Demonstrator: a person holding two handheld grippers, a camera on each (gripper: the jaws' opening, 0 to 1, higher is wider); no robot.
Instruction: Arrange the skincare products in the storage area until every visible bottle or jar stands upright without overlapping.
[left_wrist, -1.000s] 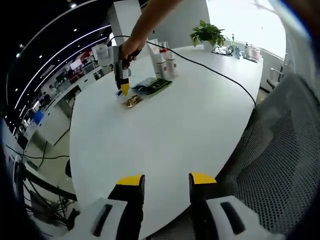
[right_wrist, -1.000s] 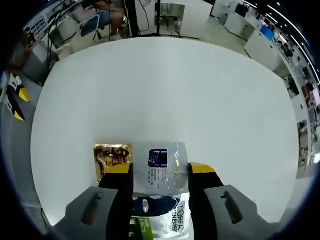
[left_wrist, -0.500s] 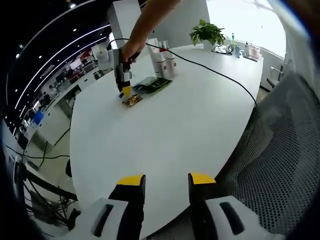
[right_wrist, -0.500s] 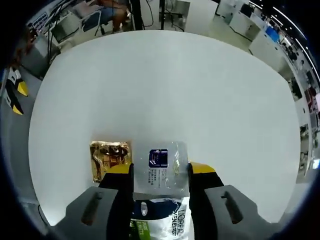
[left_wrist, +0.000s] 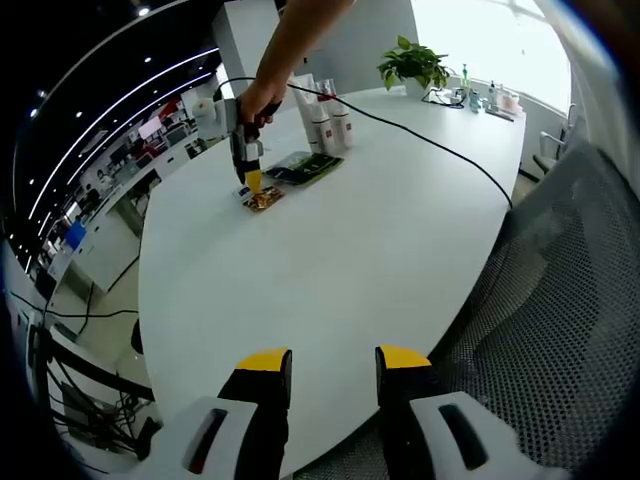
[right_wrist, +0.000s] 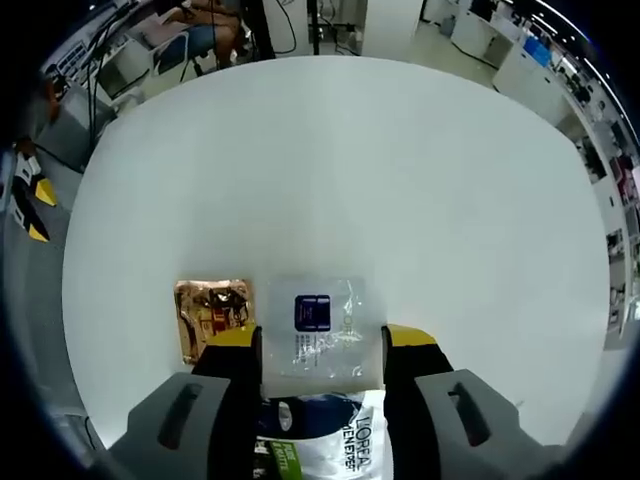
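Clear sachet with a dark blue label, flat on the white tabletop, lying straight ahead of the right gripper and reaching in between its yellow-tipped fingers. Long axis hard to call, the packet looking near square; edges roughly in line with the fingers. Fingers set apart on either side of the sachet and close to its edges; whether actually pinching it cannot be told from here. Just beside it, to the left in the right gripper view, a gold foil sachet, flat too, edges close but seemingly not overlapping. Nearer the camera, under the gripper body, a white and green L'Oréal pouch, its top edge tucked under or against the clear sachet.

From the left gripper view, the same cluster far across the tabletop: gold packet, green-and-white pouch, and behind them a few tall white bottles standing upright. Right gripper poised tip-down over the packets, held by a person's hand and forearm, a black cable trailing over the tabletop. Left gripper well apart from all of it, at the near edge, fingers parted and empty, beside a mesh chair.

Right gripper plainly the nearer; likely next a closing on the clear sachet, with risk of dragging the pouch beneath.
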